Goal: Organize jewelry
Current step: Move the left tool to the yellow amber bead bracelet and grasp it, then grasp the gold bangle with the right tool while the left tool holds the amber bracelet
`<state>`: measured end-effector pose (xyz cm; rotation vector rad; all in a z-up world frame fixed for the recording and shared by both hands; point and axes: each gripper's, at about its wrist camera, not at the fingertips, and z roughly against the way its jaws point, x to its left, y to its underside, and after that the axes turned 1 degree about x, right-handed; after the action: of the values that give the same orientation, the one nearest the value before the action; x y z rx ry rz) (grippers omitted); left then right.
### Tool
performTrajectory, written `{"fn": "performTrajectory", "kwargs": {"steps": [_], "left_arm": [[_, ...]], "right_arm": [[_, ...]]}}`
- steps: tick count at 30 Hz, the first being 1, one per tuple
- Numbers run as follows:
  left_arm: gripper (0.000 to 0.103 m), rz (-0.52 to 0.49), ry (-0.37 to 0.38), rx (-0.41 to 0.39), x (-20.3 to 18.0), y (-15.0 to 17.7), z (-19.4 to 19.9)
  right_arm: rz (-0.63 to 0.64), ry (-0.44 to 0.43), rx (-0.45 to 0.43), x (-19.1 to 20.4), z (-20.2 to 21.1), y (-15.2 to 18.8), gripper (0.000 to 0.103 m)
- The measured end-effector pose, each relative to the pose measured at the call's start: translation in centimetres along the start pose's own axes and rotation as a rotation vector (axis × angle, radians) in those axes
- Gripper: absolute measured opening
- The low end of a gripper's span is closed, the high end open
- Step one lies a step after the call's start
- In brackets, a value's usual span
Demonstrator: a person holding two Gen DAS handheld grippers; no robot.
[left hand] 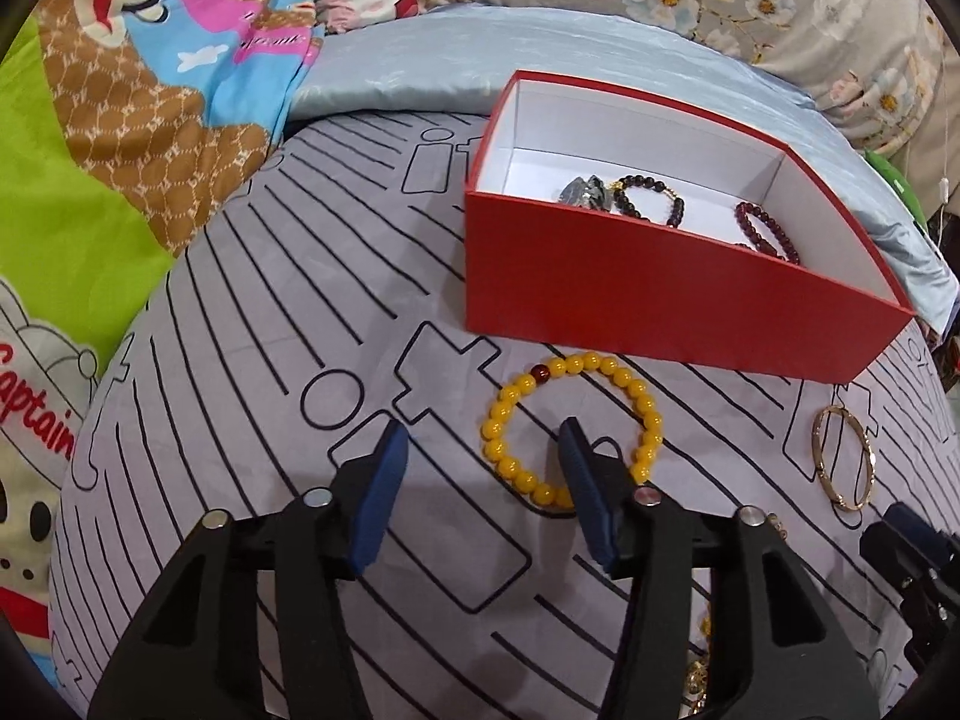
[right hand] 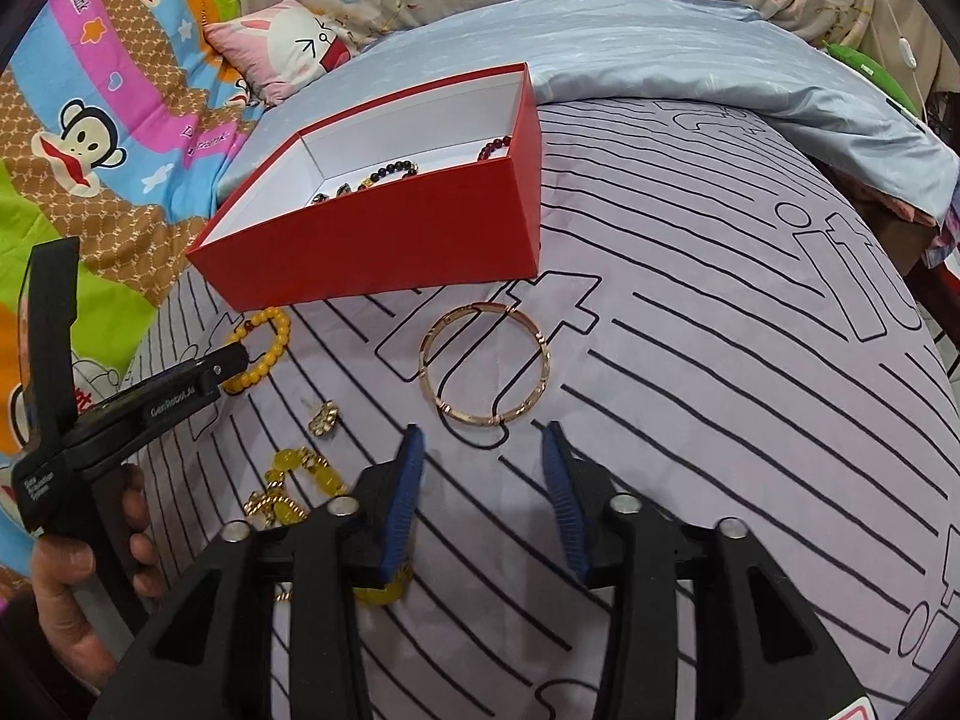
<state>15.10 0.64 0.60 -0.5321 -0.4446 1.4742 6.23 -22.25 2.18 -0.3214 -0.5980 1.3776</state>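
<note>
Left hand-held gripper (left hand: 483,438) is spread wide, empty, low over the bed (left hand: 288,312), its right finger inside the ring of the yellow bracelet (left hand: 573,426) lying just before the red box (left hand: 660,294). Right hand-held gripper (right hand: 483,441) is also wide and empty, near the gold bangle (right hand: 485,363). Dark bracelets (left hand: 651,204) lie in the box.

Red box (left hand: 660,294): matt card, white inside. Yellow bead bracelet (left hand: 651,420): glossy, smooth. Bangle (right hand: 485,363): polished gold-tone metal. Striped sheet (right hand: 720,390): soft matt cloth. Blue quilt (left hand: 420,60): satin sheen.
</note>
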Motion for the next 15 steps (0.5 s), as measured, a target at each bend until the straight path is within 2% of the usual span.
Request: {"fn": "performTrajectory", "kwargs": {"steps": [6,9,12,15], "left_arm": [[0.016,-0.016,-0.033,-0.035,-0.1,0.2,0.0],[0.011,-0.014,-0.033,-0.044,-0.1,0.3,0.0],[0.010,-0.009,-0.027,-0.045,0.0,0.3,0.1],[0.010,-0.008,-0.026,-0.046,0.0,0.3,0.1]], "right_arm": [[0.014,0.026,-0.007,0.3,-1.2,-0.9,0.056],[0.033,0.043,-0.014,0.8,-1.9,-1.3,0.062],[0.063,0.064,-0.023,1.4,-2.4,-1.7,0.067],[0.096,0.097,-0.034,2.1,-3.0,-1.8,0.067]]}}
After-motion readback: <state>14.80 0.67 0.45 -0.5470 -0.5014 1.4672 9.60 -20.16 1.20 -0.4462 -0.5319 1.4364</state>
